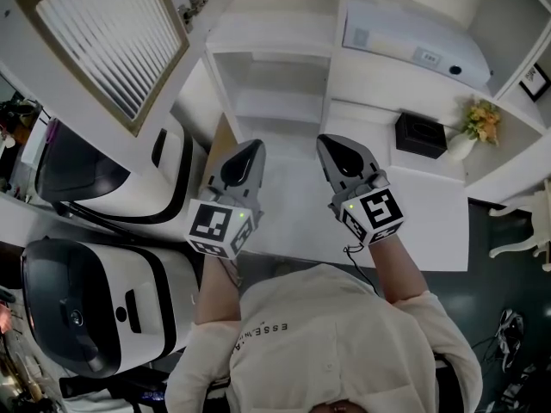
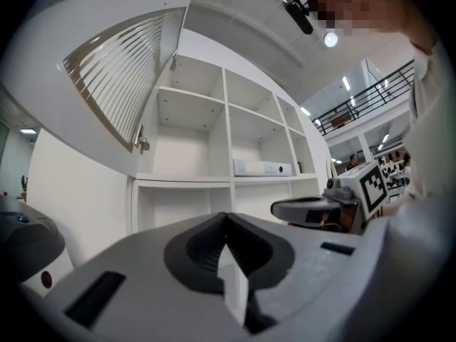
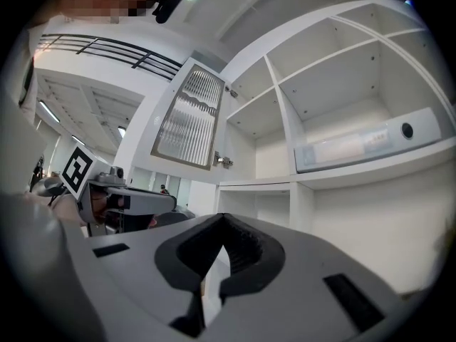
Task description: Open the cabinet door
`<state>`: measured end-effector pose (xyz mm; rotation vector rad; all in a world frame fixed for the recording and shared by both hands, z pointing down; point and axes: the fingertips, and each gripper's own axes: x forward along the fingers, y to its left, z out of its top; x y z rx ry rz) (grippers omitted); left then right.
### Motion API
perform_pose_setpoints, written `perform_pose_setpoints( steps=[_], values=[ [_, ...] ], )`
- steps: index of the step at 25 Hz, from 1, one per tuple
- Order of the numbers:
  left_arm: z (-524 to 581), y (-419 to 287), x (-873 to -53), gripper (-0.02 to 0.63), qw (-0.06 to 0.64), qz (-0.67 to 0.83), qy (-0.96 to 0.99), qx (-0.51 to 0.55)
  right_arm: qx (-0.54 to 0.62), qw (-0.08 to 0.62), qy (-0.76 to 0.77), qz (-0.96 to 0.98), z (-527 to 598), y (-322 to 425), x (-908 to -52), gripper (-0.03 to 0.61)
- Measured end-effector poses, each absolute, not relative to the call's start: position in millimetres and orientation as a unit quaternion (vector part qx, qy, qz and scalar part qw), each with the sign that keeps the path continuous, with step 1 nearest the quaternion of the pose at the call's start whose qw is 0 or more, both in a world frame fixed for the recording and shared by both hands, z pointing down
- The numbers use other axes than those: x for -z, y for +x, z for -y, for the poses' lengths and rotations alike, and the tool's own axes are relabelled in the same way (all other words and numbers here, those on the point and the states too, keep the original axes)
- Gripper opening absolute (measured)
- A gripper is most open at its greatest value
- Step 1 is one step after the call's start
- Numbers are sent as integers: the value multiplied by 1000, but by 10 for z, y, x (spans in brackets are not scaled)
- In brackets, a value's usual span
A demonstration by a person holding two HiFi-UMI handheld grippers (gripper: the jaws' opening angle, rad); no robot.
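The cabinet door [image 1: 112, 41], white-framed with ribbed glass, stands swung wide open at the upper left, and its hinge [image 1: 194, 7] is in sight. It also shows in the left gripper view [image 2: 121, 84] and the right gripper view [image 3: 189, 116]. The bare white shelves [image 1: 275, 67] lie exposed behind it. My left gripper [image 1: 255, 145] [image 2: 226, 216] is shut and holds nothing. My right gripper [image 1: 324, 139] [image 3: 224, 218] is likewise shut and empty. Both hang side by side in front of the lower shelves, apart from the door.
A white flat box [image 1: 413, 46] lies on the right shelf. A black box [image 1: 420, 134] and a vase of flowers [image 1: 478, 127] stand on the ledge at the right. Two white-and-black machines [image 1: 112, 179] [image 1: 86, 308] sit at the left. A white chair [image 1: 525, 222] is at the far right.
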<state>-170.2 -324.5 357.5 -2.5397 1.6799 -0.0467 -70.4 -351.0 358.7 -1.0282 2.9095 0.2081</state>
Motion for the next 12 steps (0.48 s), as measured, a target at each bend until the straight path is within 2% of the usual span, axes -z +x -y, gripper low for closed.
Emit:
perform_pose_setpoints(
  steps=[12],
  values=[
    [3244, -1793, -3588, 3, 44, -563, -825, 15, -60, 27, -334, -940, 3511, -801, -3575, 14]
  ],
)
